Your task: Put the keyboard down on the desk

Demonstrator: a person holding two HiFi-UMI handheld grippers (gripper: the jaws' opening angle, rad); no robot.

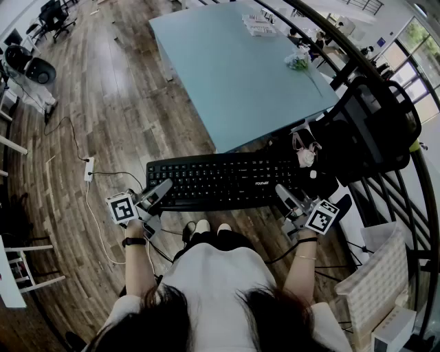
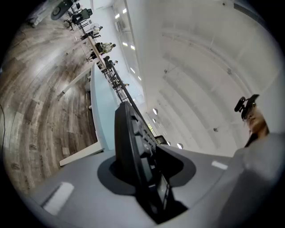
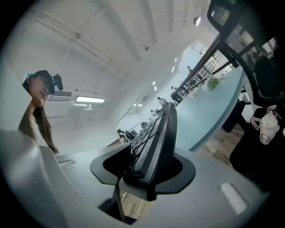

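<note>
left gripper [image 1: 162, 190]: my jaws are clamped on the left end of the black keyboard [image 1: 227, 180], just short of the desk's near edge.
keyboard: held by both ends between my 2 grippers, off the desk, lying along its near edge and over the wood floor [image 1: 103, 103].
desk [image 1: 234, 69]: pale blue top, just beyond the keyboard.
right gripper [image 1: 283, 194]: my jaws grip the keyboard's right end, before the desk's near right corner.
office chair [image 1: 375, 127]: black, at the desk's right corner.

A pale teal desk [image 1: 234, 75] stands on a dark wood floor [image 1: 110, 110]. Right of the desk is a black mesh chair [image 1: 371, 130], then a railing [image 1: 395, 206] and bright windows [image 1: 416, 41]. Office chairs [image 1: 55, 17] stand far to its left.
</note>
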